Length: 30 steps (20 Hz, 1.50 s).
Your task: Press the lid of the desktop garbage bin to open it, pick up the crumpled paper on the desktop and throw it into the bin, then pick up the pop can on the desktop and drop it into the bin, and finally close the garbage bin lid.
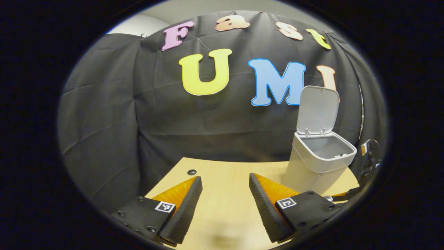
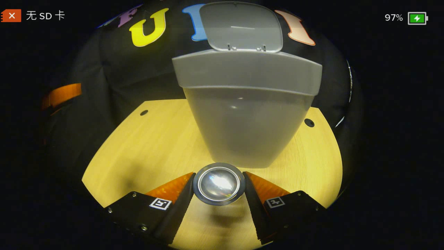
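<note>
Pop can of shiny metal — seen end-on — is clamped between the right gripper fingers, just before the pale grey plastic bin, whose lid stands open above and ahead. Left gripper is held empty, jaws apart — farther from the bin.

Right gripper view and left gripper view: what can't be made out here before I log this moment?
- Bin contents: its front wall hides the inside in the right gripper view; in the left gripper view the rim hides the bottom, so the crumpled paper cannot be confirmed.
- Pop can: only a round metal end shows between the right gripper fingers; the body is hidden behind it.
</note>
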Available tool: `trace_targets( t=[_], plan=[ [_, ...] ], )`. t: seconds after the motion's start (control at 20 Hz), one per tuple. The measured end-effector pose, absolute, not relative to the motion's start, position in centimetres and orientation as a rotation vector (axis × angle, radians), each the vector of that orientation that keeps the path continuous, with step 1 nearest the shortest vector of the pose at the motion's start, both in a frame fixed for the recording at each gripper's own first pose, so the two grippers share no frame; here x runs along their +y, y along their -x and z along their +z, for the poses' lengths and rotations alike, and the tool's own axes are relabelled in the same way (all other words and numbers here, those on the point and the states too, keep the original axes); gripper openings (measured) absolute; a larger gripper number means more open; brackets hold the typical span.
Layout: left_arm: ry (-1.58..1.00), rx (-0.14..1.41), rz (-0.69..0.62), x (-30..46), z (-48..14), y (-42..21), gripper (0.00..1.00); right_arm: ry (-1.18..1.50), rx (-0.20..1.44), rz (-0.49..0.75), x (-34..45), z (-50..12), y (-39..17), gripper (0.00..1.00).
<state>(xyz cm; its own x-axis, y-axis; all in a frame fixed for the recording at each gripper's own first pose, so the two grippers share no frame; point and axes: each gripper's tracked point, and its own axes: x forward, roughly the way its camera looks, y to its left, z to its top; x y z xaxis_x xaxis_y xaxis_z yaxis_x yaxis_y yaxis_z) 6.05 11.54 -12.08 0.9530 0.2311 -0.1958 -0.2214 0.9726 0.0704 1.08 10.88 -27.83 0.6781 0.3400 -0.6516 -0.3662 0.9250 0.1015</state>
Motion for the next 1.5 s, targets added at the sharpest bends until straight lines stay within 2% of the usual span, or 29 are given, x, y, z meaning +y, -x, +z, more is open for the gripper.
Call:
trace_targets(
  t=[0.3, 0.65, 0.7, 0.75, 0.95, 1.15, 1.5],
  plan=[
    [-0.04, 0.203, 0.238, 12.0, -11.9, -5.3, 0.99, -0.075, 0.629, 0.532, 15.9, -21.3, -0.6, 0.83],
    [-0.025, 0.209, 0.286, 13.9, -12.1, -3.8, 0.98, -0.15, 0.456, 0.627, 19.9, -12.8, -2.9, 0.83],
    [-0.021, 0.21, 0.29, 14.1, -12.1, -3.6, 0.91, -0.162, 0.431, 0.632, 20.2, -11.6, -3.4, 0.83],
    [-0.018, 0.211, 0.294, 14.2, -12.4, -3.5, 0.91, -0.175, 0.404, 0.635, 20.3, -10.5, -3.9, 0.83],
    [-0.007, 0.218, 0.309, 14.7, -12.6, -3.1, 0.91, -0.226, 0.318, 0.606, 19.5, -6.7, -6.1, 0.83],
    [-0.001, 0.224, 0.313, 14.6, -12.9, -3.2, 0.91, -0.244, 0.234, 0.521, 16.1, -3.9, -9.0, 0.83],
    [-0.002, 0.235, 0.302, 14.3, -13.3, -4.0, 0.91, -0.174, 0.227, 0.334, 8.7, -5.4, -11.4, 0.83]
  ],
)
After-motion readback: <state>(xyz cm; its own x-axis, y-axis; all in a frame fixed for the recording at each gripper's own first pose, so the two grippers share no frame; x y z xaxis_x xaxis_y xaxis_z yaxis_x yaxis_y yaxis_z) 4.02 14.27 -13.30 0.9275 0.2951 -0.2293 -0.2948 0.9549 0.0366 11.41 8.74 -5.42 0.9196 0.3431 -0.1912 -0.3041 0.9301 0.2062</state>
